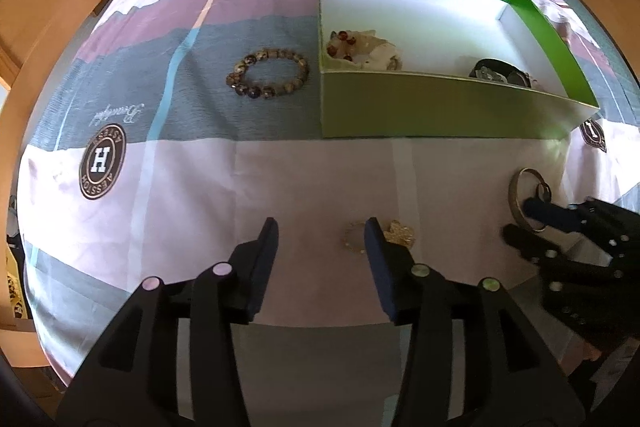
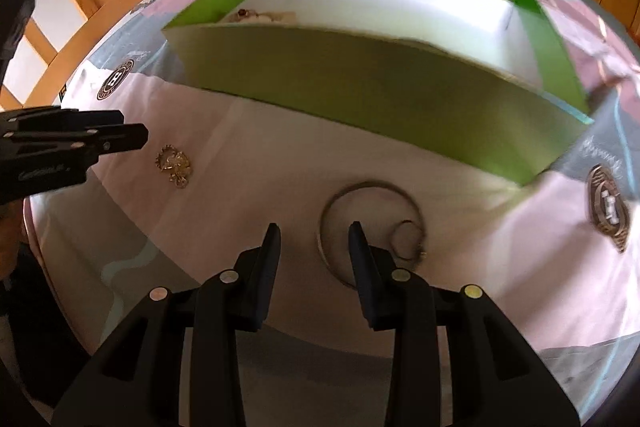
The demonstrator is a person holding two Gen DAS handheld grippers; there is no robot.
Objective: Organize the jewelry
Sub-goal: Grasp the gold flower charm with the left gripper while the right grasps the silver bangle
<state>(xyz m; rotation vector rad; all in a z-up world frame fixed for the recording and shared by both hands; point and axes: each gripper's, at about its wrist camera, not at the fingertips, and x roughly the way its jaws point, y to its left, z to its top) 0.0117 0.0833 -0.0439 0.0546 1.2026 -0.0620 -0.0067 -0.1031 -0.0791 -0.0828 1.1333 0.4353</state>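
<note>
Left gripper (image 1: 322, 227): you held its fingers spread, nothing between them, the gold piece (image 1: 398, 233) just behind the right fingertip.
Right gripper (image 2: 314, 231): your fingers stood apart over the bangle (image 2: 370, 187), one fingertip inside the hoop, not pinching it.
Small ring (image 2: 408, 237): lay inside the bangle.
Beads (image 1: 268, 73): lay on the bedsheet (image 1: 200, 187), left of the box (image 1: 440, 103).
Box: green, open, with jewelry already inside.

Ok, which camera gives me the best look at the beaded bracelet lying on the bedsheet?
The left wrist view: the beaded bracelet lies whole and unobstructed on the bedsheet, left of the green box. The right wrist view does not show it at all.
</note>
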